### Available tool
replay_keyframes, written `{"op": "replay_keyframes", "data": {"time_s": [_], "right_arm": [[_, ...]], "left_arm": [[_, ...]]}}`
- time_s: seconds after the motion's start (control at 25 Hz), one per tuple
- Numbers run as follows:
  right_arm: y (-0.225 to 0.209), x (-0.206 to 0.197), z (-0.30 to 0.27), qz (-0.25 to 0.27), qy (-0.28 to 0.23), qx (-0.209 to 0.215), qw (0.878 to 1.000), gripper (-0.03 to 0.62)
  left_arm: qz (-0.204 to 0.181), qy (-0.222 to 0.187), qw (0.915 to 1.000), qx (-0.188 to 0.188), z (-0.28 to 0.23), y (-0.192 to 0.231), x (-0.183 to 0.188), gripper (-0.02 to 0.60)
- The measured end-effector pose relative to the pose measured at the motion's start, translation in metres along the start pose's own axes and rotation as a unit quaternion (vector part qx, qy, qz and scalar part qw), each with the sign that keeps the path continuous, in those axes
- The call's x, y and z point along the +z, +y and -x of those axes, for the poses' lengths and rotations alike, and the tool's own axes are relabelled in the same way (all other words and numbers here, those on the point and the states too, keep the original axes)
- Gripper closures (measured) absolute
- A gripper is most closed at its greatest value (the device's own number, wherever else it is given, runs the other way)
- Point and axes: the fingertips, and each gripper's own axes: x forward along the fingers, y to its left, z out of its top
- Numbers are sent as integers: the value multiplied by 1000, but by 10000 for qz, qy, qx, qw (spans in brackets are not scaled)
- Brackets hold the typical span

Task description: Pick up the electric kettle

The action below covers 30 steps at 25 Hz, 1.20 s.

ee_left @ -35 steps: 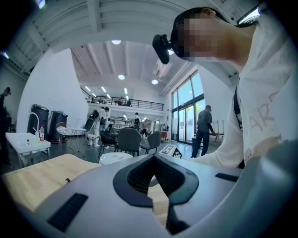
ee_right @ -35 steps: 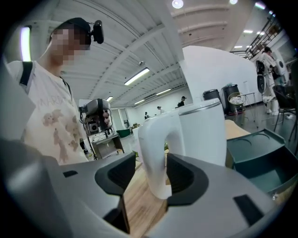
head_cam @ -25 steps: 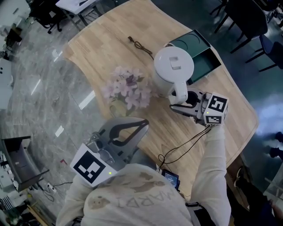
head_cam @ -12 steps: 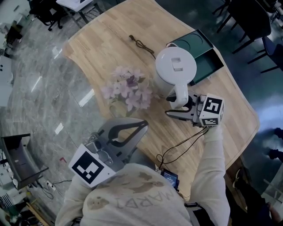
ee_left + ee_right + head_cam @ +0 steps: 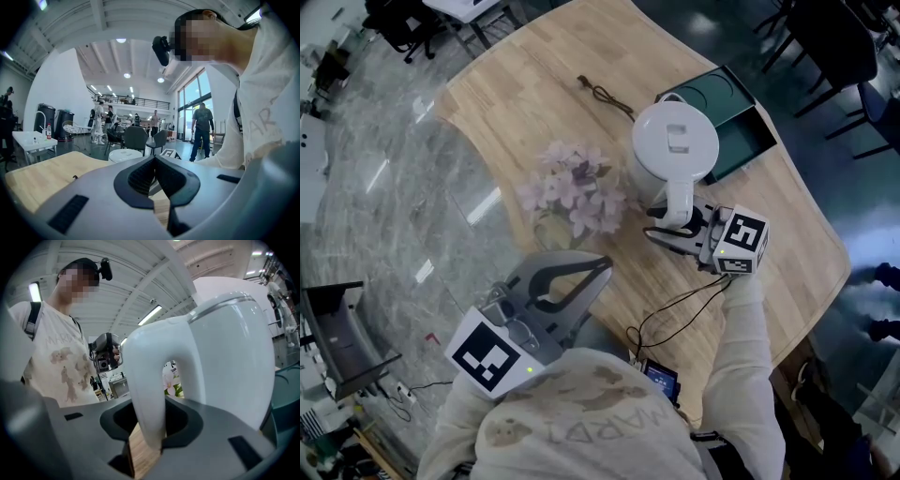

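The white electric kettle [image 5: 675, 141] stands on the wooden table [image 5: 525, 84], its handle [image 5: 679, 202] turned toward me. My right gripper [image 5: 661, 223] reaches in level from the near right. Its jaws straddle the lower part of the handle and are closing. In the right gripper view the handle [image 5: 147, 380] fills almost the whole gap of the right gripper [image 5: 147, 427], with a thin dark sliver on its left side. The kettle body [image 5: 229, 357] rises just behind. My left gripper [image 5: 605, 262] hangs off the table's near edge, shut and empty, its tips meeting [image 5: 153, 159].
A vase of pale pink flowers [image 5: 572, 192] stands just left of the kettle. A dark green open box [image 5: 736, 122] lies behind the kettle on the right. A short black cord [image 5: 602, 94] lies further back. A thin cable [image 5: 675, 314] trails over the table under my right arm.
My right gripper has slid a little left toward the kettle, so the handle now sits deeper between its jaws, and the jaws have narrowed. The left gripper has stayed put.
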Motion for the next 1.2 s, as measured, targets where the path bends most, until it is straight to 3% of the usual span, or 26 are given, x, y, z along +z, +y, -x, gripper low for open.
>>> {"op": "replay_keyframes", "data": {"time_s": [0.32, 1.2], "right_arm": [[0, 3, -12, 584, 128, -251, 9979, 491], [4, 37, -25, 1009, 70, -567, 9933, 484]], "left_arm": [[-9, -61, 10000, 74, 6, 0, 2, 571], [-83, -94, 9997, 206, 32, -9, 1, 571]]}}
